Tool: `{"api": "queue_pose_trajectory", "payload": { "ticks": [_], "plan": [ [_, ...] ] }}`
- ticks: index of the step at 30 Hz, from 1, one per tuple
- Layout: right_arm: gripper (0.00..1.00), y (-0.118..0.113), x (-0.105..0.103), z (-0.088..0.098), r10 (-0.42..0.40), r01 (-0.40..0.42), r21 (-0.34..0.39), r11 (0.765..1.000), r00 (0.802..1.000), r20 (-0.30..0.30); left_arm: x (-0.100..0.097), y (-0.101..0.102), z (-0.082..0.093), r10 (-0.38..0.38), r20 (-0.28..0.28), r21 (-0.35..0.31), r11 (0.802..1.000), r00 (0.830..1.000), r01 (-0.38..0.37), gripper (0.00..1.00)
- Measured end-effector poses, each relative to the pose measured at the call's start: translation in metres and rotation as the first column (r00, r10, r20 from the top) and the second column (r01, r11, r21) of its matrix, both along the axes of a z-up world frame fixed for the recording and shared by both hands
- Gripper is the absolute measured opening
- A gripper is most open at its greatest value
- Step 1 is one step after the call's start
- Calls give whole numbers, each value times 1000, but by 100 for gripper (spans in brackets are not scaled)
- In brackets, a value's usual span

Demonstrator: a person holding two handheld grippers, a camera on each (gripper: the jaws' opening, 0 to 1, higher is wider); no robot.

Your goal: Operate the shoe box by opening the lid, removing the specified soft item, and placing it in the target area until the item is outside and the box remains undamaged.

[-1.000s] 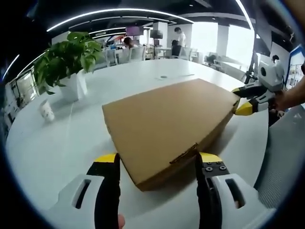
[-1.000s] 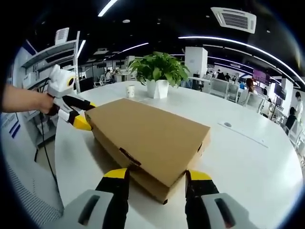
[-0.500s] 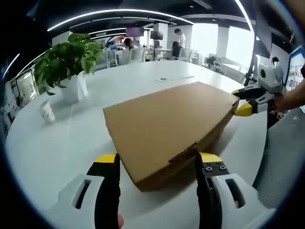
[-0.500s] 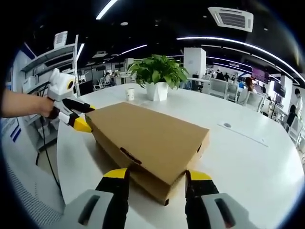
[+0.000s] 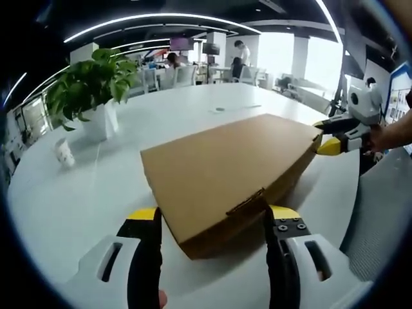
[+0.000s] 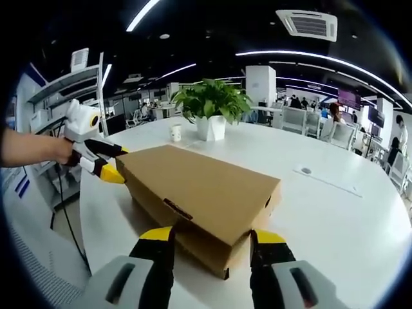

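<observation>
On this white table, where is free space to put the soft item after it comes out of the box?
The widest bare patch of the table lies to the right of the shoe box in the right gripper view. Another lies between the box and the potted plant with the paper cup. It is crowded at both box ends, where the left tongs and right tongs are.

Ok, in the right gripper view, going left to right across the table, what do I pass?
Other tool at the box's corner → paper cup → potted plant → right end of the shoe box → small round inset in the table.
</observation>
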State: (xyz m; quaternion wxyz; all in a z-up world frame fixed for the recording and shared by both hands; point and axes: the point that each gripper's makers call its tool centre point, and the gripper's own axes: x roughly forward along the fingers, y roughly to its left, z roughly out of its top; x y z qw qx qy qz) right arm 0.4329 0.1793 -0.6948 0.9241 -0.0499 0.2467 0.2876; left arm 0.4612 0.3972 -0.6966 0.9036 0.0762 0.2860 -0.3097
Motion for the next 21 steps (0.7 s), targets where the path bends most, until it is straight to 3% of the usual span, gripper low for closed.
{"api": "queue_pose_trajectory", "payload": {
  "ticks": [21],
  "plan": [
    [43, 0, 1, 17, 15, -16, 28, 999, 1000, 25, 0, -1, 13, -14, 18, 1, 1000, 1000, 14, 66]
  ]
}}
